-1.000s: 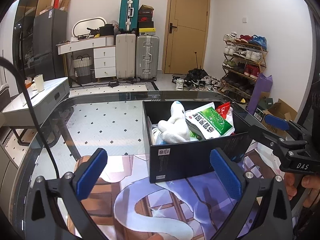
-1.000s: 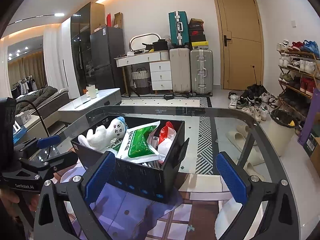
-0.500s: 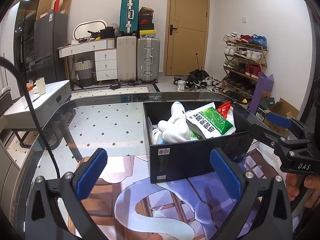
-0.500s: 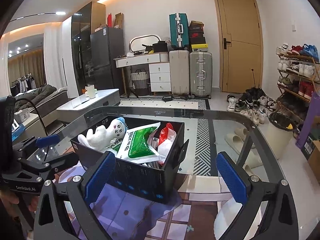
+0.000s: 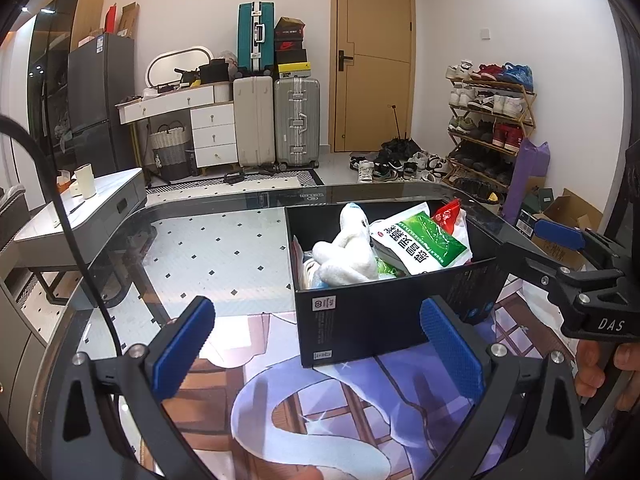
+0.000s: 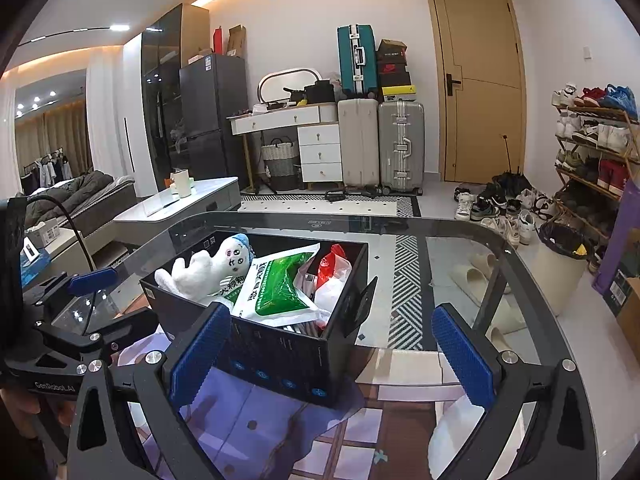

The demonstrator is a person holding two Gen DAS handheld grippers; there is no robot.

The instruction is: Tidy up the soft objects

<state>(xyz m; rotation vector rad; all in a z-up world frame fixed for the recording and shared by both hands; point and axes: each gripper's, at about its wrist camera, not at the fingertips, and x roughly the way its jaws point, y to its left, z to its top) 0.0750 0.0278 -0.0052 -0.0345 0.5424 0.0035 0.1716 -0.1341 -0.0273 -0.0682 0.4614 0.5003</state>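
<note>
While both tools are held back from it, a black box [image 5: 372,312] is seen standing on the glass table [image 5: 224,248], partly over a purple printed mat [image 5: 320,396]. Inside the box a white plush toy [image 5: 348,248] is lodged at the left, a green-and-white packet [image 5: 424,244] is laid slanting beside it, and a red-topped bag [image 6: 332,268] is tucked at the far right corner (its contents cannot be told). The left hand-held gripper [image 5: 316,344] is spread wide with nothing between its blue pads, just short of the box's near wall. The right hand-held gripper [image 6: 328,354] is likewise spread and unloaded, near the box's right corner.
</note>
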